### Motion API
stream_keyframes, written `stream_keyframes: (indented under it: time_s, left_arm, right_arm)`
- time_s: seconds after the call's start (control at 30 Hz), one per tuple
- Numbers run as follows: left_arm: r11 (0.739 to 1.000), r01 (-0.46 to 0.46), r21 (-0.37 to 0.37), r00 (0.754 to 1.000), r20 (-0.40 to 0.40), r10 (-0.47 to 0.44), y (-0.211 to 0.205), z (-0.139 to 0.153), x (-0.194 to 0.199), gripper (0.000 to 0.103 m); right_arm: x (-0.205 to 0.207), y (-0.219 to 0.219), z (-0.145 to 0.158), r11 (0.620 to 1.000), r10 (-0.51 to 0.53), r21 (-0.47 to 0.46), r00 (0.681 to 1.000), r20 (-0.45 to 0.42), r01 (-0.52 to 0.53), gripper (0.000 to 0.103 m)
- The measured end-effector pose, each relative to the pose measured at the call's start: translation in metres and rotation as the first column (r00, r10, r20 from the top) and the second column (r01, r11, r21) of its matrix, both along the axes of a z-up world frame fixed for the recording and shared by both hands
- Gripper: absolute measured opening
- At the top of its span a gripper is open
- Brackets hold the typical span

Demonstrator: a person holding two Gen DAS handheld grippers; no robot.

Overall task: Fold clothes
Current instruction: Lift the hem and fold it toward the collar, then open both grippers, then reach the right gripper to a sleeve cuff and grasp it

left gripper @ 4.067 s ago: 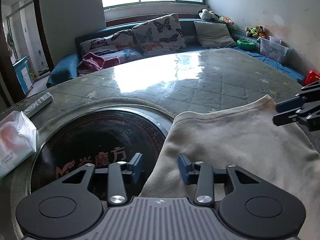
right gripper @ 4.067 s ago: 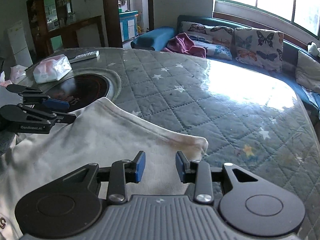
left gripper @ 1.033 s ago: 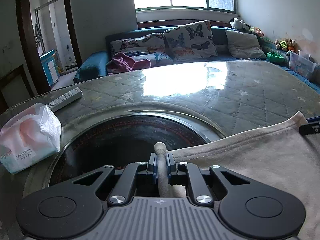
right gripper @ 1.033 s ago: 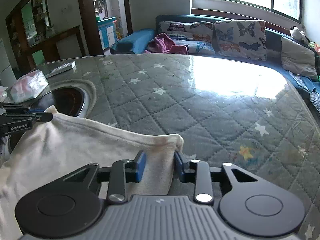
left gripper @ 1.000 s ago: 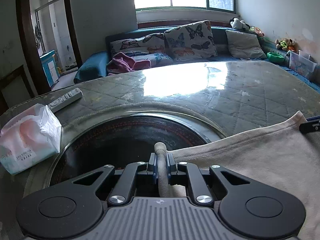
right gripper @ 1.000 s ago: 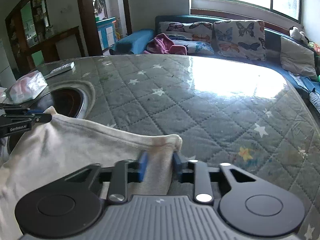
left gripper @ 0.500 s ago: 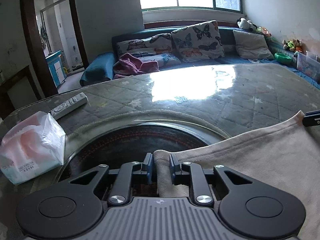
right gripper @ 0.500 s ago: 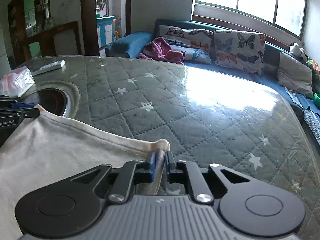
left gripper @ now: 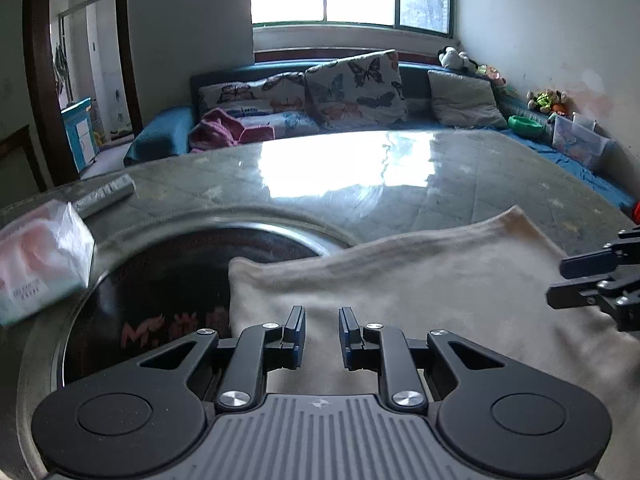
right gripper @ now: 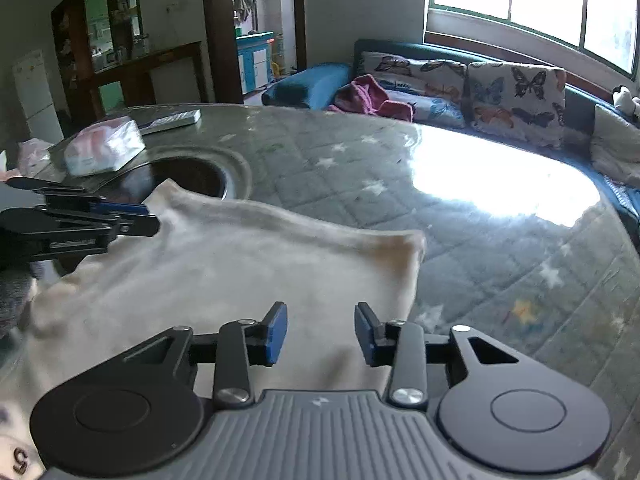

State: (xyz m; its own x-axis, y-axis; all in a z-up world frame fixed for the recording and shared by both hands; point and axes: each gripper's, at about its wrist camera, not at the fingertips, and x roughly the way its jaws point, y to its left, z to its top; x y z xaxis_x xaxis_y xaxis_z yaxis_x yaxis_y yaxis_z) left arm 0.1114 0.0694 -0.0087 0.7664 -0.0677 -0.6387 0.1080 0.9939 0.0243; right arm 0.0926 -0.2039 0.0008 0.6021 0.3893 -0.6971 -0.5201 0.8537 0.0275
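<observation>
A beige garment point(left gripper: 420, 276) lies flat on the quilted glass-topped table point(left gripper: 460, 184), its left corner over the round black inset point(left gripper: 160, 280). It also shows in the right wrist view point(right gripper: 240, 272). My left gripper point(left gripper: 322, 330) is open and empty, hovering over the garment's near left part. My right gripper point(right gripper: 321, 330) is open and empty over the garment's near right part. Each gripper shows in the other's view: the right one point(left gripper: 592, 280) at the right edge, the left one point(right gripper: 120, 220) at the left.
A tissue pack point(left gripper: 40, 256) and a remote control point(left gripper: 106, 196) lie at the table's left. A sofa with butterfly cushions point(left gripper: 352, 88) and a pink cloth point(left gripper: 224, 128) stands behind the table. A plastic box point(left gripper: 576, 140) with toys is at the right.
Both grippers have opened and let go of the garment's far corners, then pulled back toward me. The garment's edge has dropped onto the table.
</observation>
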Motion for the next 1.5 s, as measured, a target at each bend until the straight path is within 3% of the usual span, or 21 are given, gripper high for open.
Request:
stream_keyframes:
  time_s: [0.4,0.63,0.9,1.23,1.5]
  left_arm:
    - [0.999,-0.029,0.027,1.0,-0.007,0.029,0.009,-0.006,-0.016,0.021]
    - [0.999,-0.024,0.046,1.0,0.006,0.023,0.001,0.0,-0.028,0.024]
    - [0.998,0.049,0.034,0.998,0.036,-0.05,-0.021,0.011,-0.064,0.037]
    - [0.982,0.185,0.046,0.98,0.071,-0.188,-0.053,0.015,-0.121,0.048]
    - [0.949,0.293,0.112,0.951,0.069,-0.302,-0.082,0.001,-0.166,0.053]
  right_arm:
    - [-0.035,-0.006,-0.004,1.0,0.001,-0.01,1.0,0.007,-0.001,0.044]
    - [-0.068,0.001,0.001,0.998,0.061,-0.023,0.998,0.036,-0.06,0.052]
    - [-0.113,0.007,-0.001,0.989,0.143,-0.03,0.99,0.014,-0.142,0.065]
    - [-0.168,0.007,0.004,0.967,0.255,-0.025,0.967,-0.013,-0.255,0.072]
    - [-0.191,-0.004,0.007,0.977,0.213,-0.005,0.977,0.007,-0.213,0.072]
